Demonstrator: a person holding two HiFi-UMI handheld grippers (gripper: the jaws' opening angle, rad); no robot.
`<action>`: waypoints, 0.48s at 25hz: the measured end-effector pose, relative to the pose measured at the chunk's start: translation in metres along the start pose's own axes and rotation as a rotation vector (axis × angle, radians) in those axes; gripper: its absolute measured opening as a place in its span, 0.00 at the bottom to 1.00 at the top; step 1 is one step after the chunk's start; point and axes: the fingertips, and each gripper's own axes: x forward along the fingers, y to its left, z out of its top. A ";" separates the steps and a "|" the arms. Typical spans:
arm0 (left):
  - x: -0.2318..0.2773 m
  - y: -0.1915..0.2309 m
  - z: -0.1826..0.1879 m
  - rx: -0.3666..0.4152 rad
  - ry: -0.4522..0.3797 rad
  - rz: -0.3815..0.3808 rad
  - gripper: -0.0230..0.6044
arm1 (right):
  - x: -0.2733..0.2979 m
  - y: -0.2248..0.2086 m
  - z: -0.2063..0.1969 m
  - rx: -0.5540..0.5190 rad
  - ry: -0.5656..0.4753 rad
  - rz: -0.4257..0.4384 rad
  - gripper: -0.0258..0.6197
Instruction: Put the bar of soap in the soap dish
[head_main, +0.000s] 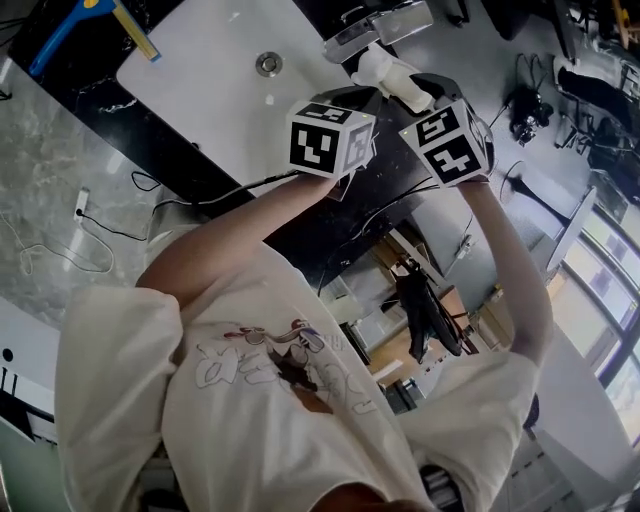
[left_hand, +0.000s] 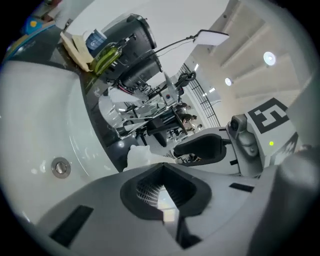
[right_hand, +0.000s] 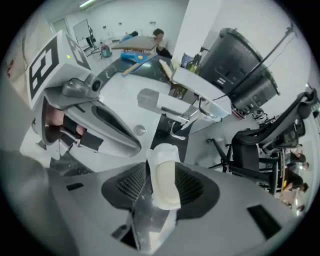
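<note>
My right gripper (right_hand: 162, 187) is shut on the cream bar of soap (right_hand: 166, 182), which stands on edge between the pads. A white wrapper-like piece (right_hand: 164, 151) sticks out past the soap, and shiny film lies below it. In the head view that white piece (head_main: 392, 76) juts out over the counter's edge, in front of the two marker cubes. My left gripper (left_hand: 165, 195) is close beside the right one, and its jaws meet at a narrow seam with a thin shiny strip in it. The white piece (left_hand: 141, 155) shows just beyond its tips. I cannot pick out a soap dish.
A white basin (head_main: 215, 80) with a round drain (head_main: 268, 64) is set in the dark counter. A chrome faucet (right_hand: 167, 103) stands at its rim. A black cable (head_main: 210, 192) trails over the counter's edge. A black office chair (right_hand: 265, 142) and a big black bin (right_hand: 245, 70) stand beyond.
</note>
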 end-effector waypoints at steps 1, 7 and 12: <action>-0.005 -0.005 0.003 0.018 -0.001 -0.005 0.05 | -0.004 0.002 0.003 0.026 -0.038 -0.020 0.31; -0.052 -0.039 0.017 0.169 -0.024 -0.041 0.05 | -0.032 0.027 0.004 0.201 -0.213 -0.083 0.14; -0.090 -0.083 0.022 0.345 -0.040 -0.080 0.05 | -0.077 0.057 0.000 0.343 -0.360 -0.135 0.10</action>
